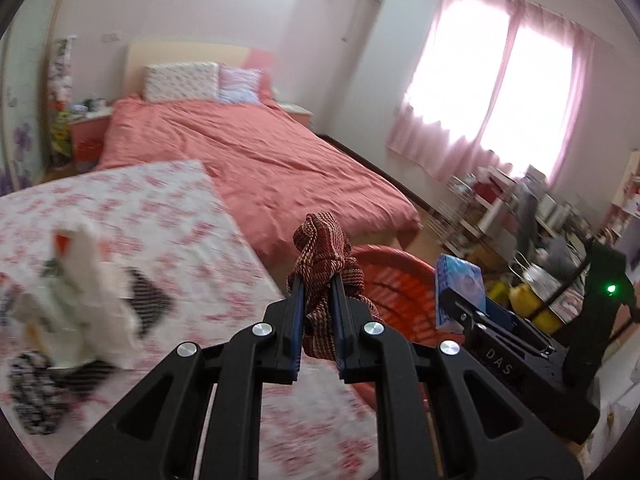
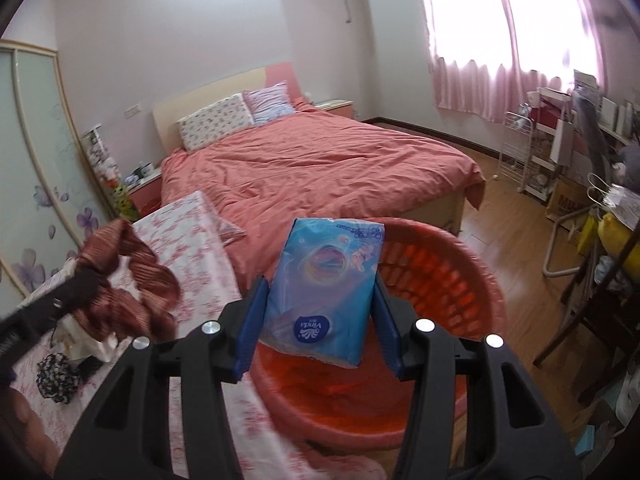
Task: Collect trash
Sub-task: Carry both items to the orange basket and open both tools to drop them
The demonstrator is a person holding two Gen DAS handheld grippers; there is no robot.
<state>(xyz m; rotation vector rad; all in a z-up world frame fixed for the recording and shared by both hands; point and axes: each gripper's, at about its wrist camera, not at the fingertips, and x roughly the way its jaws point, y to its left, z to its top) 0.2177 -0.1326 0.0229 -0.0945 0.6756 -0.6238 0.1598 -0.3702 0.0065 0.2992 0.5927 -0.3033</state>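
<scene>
Over red basket point(image 2: 460, 280), centre-right of right view: right gripper point(image 2: 320, 320) clamping blue tissue pack point(image 2: 326, 280), glossy crinkled film, flat rectangle. Left gripper point(image 1: 316, 300) pinching maroon striped cloth point(image 1: 324, 264), soft, bunched, jaws nearly closed on it. Basket slotted plastic, round, looking empty. Neither item dropped yet. White crumpled wad point(image 1: 84, 292) and black-white knit piece point(image 1: 36, 392) lying on floral-covered counter point(image 1: 140, 200), lower left, awaiting pickup.

Both wrist views bedward, sharing basket point(image 1: 400, 292)

Left gripper point(image 1: 316, 280) clamped nearly closed, right gripper point(image 2: 320, 284) gripping half-wide, both angled downward
</scene>
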